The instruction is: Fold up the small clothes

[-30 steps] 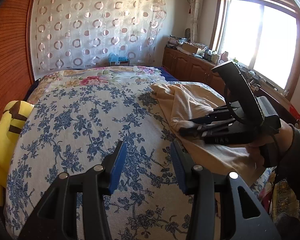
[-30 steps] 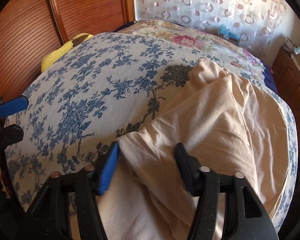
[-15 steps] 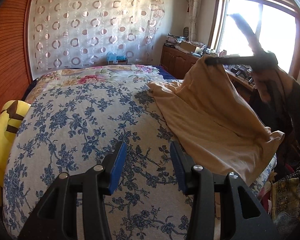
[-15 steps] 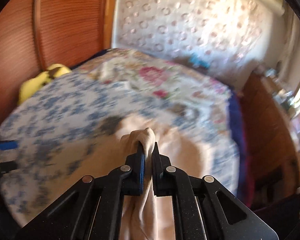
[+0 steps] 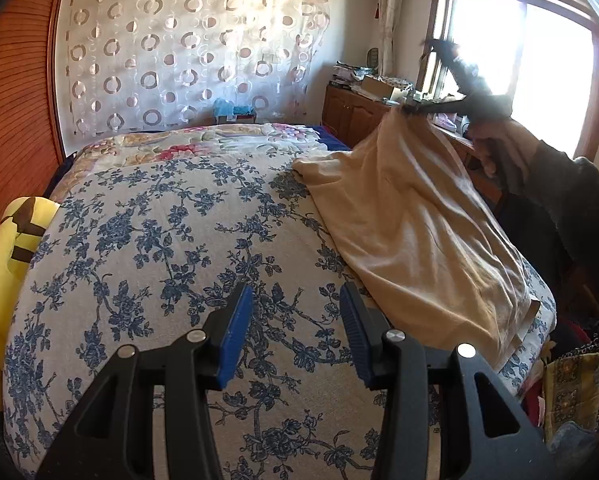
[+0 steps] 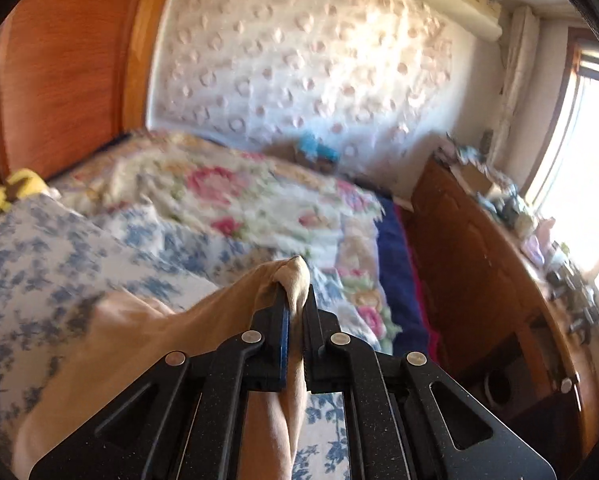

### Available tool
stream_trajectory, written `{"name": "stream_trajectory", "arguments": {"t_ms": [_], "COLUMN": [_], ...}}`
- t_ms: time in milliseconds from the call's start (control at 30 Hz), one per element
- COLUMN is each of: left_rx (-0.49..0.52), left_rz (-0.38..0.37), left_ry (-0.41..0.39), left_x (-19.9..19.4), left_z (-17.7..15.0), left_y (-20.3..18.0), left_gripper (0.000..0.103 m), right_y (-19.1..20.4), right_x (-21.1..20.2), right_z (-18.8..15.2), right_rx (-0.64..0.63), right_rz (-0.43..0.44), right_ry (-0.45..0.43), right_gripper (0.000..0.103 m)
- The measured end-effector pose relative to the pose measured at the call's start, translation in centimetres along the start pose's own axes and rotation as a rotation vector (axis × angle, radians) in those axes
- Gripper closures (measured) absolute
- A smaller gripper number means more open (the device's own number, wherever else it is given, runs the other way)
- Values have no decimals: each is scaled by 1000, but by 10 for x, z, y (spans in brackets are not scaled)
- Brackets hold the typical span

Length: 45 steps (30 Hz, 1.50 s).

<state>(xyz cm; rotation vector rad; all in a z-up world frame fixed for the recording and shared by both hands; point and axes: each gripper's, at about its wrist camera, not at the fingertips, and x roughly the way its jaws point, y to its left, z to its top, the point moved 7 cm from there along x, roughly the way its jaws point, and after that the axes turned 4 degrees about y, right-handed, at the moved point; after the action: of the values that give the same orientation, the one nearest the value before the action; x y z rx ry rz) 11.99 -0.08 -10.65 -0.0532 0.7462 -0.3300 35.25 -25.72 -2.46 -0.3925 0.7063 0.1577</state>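
On my left side, the left gripper (image 5: pixel 295 320) hangs over the blue-flowered bedspread (image 5: pixel 147 248) with its 2 blue pads (image 5: pixel 235 332) spread and nothing between them. A yellow plush toy (image 5: pixel 7 248) lies at the bed's left edge, well apart from the work.

Moving right, the beige garment (image 5: pixel 419 232) lies along the bed's right side, its lower end near the bed's edge and 1 end pulled up off the covers. That raised end is in my right gripper (image 6: pixel 295 300), whose fingers are pressed together and pinching a small bunch of the fabric (image 6: pixel 293 276). The right wrist view is blurred, so I think it is a hem or corner, but I cannot say which.

I judge the cloth light, thin and limp: it sags from the pinch in long creases and will not hold shape alone. It should not slip much, but a bunched hold twists it. I would take the free low corner with the left gripper, right at the edge, to spread it flat.
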Motion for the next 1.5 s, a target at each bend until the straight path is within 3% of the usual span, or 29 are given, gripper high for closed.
{"name": "stream_trajectory", "arguments": {"t_ms": [67,100,133,200,333,567,767,833,1200,1267,1333,1367,1433,1500], "left_rx": [6,10,12,19,38,62,85,96,167,184,201,206,213,179], "left_rz": [-3,-2,-2,-4,-20,-29,-52,-63,-52,-66,-81,-85,-55,13], "left_ry": [3,4,3,9,15,46,94,108,187,198,210,209,168,121], "left_x": [1,2,3,8,22,67,118,136,219,226,229,228,222,213], "left_z": [0,2,3,9,30,73,105,118,158,158,155,155,158,167], "left_y": [-1,-2,-2,-3,-9,-18,-28,-32,-39,-41,-43,-45,-41,-25], "left_gripper": [59,59,59,59,59,59,59,65,67,77,103,103,103,103], "right_y": [-2,-4,-5,-5,-10,-7,-9,-10,1,3,2,3,5,7], "right_x": [29,44,50,51,26,-19,-22,-20,-36,-36,-33,-33,-35,-43], "right_z": [-12,-22,-29,-39,-57,-113,-154,-162,-178,-180,-180,-182,-181,-180], "right_rx": [17,20,19,19,45,116,158,173,198,192,189,192,193,178], "right_rz": [1,-10,-25,-8,44,197,239,254,334,346,357,370,401,406], "right_ry": [117,186,214,227,190,189,192,190,159,167,170,172,170,157], "right_gripper": [98,90,74,53,48,48,48,48,57,58,66,69,95,97]}}
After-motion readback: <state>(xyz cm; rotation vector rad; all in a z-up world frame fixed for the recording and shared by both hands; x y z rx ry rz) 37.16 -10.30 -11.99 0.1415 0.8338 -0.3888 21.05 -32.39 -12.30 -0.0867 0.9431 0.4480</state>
